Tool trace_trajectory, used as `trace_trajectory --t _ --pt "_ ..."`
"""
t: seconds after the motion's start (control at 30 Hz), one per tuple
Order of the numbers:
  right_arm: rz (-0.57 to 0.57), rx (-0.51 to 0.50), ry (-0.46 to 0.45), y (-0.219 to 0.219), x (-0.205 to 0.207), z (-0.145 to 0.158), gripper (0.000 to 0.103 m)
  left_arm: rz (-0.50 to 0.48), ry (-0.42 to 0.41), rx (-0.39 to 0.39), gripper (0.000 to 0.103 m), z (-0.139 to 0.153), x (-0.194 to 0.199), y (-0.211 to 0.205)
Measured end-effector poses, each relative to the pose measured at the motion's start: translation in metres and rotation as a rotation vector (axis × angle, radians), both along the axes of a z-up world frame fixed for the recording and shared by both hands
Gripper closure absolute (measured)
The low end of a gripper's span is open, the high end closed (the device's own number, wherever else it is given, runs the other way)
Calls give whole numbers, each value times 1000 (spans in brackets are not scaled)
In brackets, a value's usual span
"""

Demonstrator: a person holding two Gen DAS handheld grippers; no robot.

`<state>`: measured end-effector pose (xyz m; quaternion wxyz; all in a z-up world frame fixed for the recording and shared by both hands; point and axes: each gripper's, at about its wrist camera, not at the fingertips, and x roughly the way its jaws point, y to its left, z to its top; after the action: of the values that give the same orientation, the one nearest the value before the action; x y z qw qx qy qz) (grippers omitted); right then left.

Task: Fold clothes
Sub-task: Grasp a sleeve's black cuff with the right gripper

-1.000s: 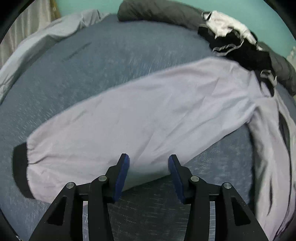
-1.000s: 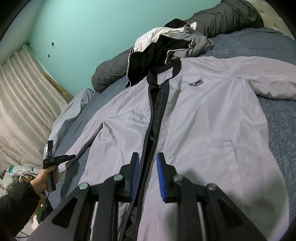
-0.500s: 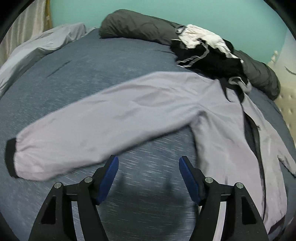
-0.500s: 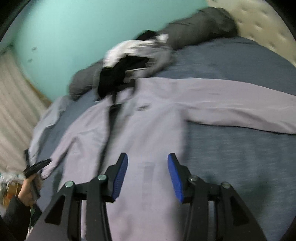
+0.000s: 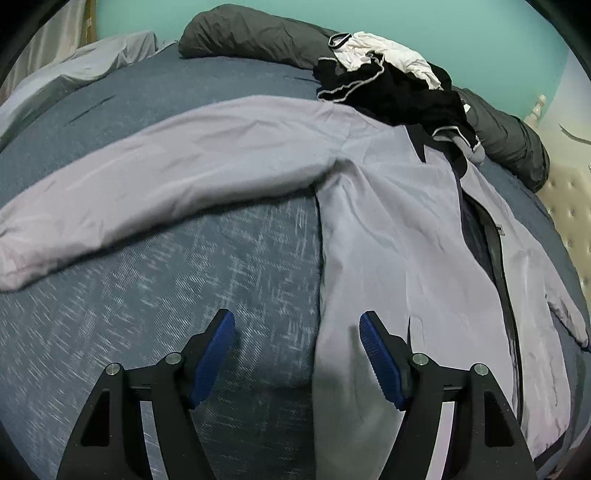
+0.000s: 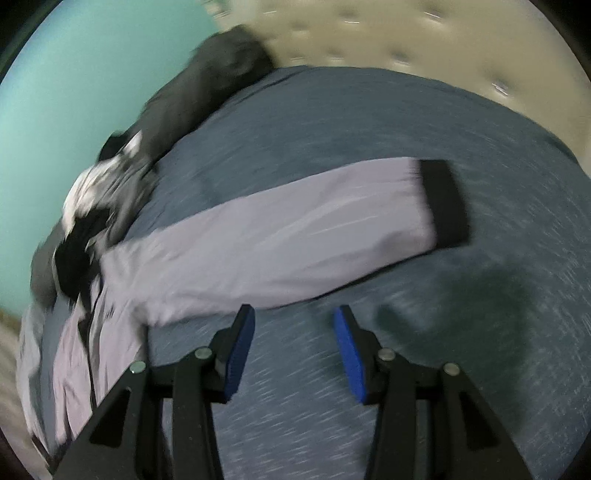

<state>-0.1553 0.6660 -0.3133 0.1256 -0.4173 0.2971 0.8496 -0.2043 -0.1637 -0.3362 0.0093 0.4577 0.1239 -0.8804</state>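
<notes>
Light grey jacket (image 5: 388, 229) lies spread front-up on the bed (image 5: 147, 295), front zip open, collar toward the far edge by the dark bolster (image 5: 251, 33) and a pile of black and white clothes (image 5: 388, 81). One sleeve (image 5: 166, 184) runs out flat toward the bed's left edge; the other sleeve (image 6: 295, 236) stretches toward the right edge and ends in a black cuff (image 6: 443, 203).

Handling judgement: thin, soft shell fabric, light, probably a bit slippery, so it will drape and slide rather than hold a crease. Best hold looks like the cuff or the sleeve end, where the ribbing gives bulk, or the body's side seam near the hem.

Left tool (image 5: 295, 354) has jaws spread wide, empty, hovering with the jacket's side edge just under its right-hand pad (image 5: 376, 354); no pinch on cloth. Right tool (image 6: 291, 350) stands about half open, empty, over bare bedding just near the sleeve's lower edge; the right view is motion-blurred, so contact with the sleeve seems absent but is not certain.
</notes>
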Motion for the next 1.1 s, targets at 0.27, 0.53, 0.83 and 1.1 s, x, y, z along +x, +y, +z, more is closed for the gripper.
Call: trace_trajectory --t 0.27,0.53,0.83,1.1 --pt "-182 -33 23 67 6 -20 45 36 9 -22 29 -10 15 2" --pt "-234 -156 105 89 -4 -42 45 54 27 -49 29 -11 25 0" --pt "-157 -80 144 80 -20 -37 79 63 43 -45 29 -4 28 -7" --pt "2 18 258 37 -33 19 85 59 58 -38 29 1 35 -10"
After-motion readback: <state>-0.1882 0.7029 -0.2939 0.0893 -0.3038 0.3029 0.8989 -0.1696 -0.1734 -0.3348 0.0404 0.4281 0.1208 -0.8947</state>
